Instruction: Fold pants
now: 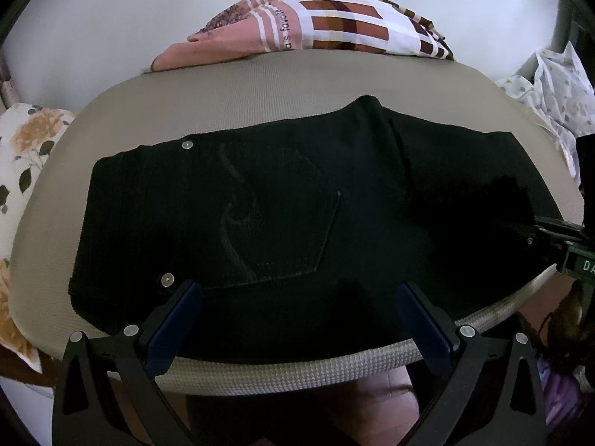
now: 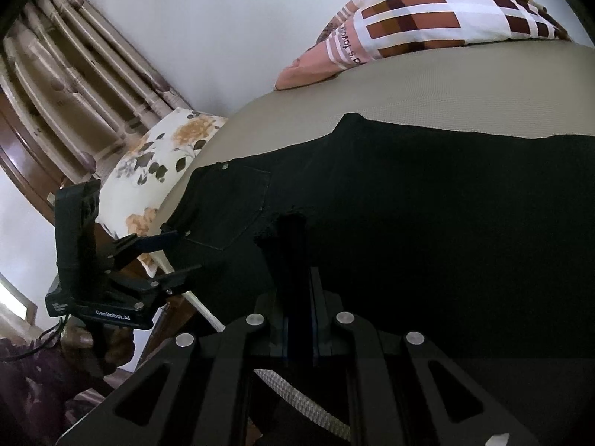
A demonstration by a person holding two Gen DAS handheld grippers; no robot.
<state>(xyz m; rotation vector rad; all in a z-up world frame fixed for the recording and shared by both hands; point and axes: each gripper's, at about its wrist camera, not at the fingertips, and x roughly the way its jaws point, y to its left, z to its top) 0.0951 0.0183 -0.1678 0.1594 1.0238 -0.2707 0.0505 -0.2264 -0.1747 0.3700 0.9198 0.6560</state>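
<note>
Black pants [image 1: 297, 204] lie flat across the beige mattress [image 1: 260, 100], back pocket up, waist at the left. My left gripper [image 1: 299, 297] is open over the pants' near edge, its blue pads [image 1: 178, 319] wide apart with nothing between them; the right wrist view shows it [image 2: 186, 252] by the waist corner. My right gripper [image 2: 295, 230] is shut on a raised fold of the pants [image 2: 409, 204], at a frayed leg end lifted above the layer below. In the left wrist view it [image 1: 528, 232] comes in from the right edge.
A checked pillow [image 1: 334, 26] lies at the far side of the mattress, and a floral pillow [image 1: 26, 156] at the left end. White patterned cloth [image 1: 557, 89] sits at the right. The mattress's ribbed front edge [image 1: 297, 371] is close below me. Curtains [image 2: 74, 74] hang at the left.
</note>
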